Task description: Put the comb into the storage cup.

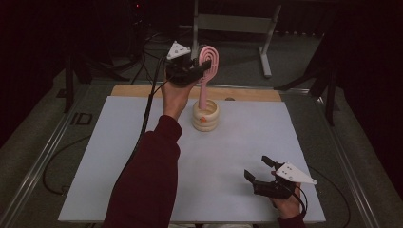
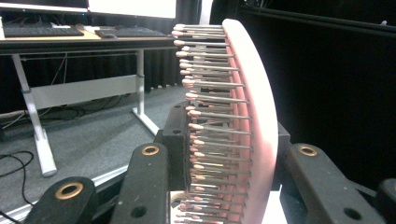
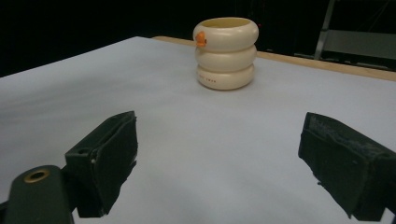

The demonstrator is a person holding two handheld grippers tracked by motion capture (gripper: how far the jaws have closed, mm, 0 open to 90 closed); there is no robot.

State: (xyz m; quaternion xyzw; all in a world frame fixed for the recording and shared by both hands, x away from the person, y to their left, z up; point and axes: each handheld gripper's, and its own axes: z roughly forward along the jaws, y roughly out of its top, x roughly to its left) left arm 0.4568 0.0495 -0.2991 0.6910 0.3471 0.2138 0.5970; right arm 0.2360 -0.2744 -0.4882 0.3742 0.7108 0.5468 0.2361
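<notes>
A pink hairbrush (image 1: 208, 59) hangs upright over the back of the white table (image 1: 228, 156), head up and handle down. My left gripper (image 1: 203, 68) is shut on its head. In the left gripper view the jaws of the left gripper (image 2: 229, 154) clamp the bristled head of the hairbrush (image 2: 254, 107) from both sides. Below it stands a cream ribbed cup (image 1: 206, 117) with an orange duck beak. The handle's end lines up with the cup's mouth; I cannot tell whether it is inside. My right gripper (image 1: 256, 167) rests open at the front right, pointing at the cup (image 3: 225, 53), with nothing between the fingers of the right gripper (image 3: 217, 158).
A wooden strip (image 1: 138, 90) edges the table's back. Behind it stand white desk legs (image 1: 267, 45) and floor cables (image 1: 142, 57). Metal rails (image 1: 43, 156) run along both sides of the table. A black cable (image 1: 147, 114) trails from the left gripper along the sleeve.
</notes>
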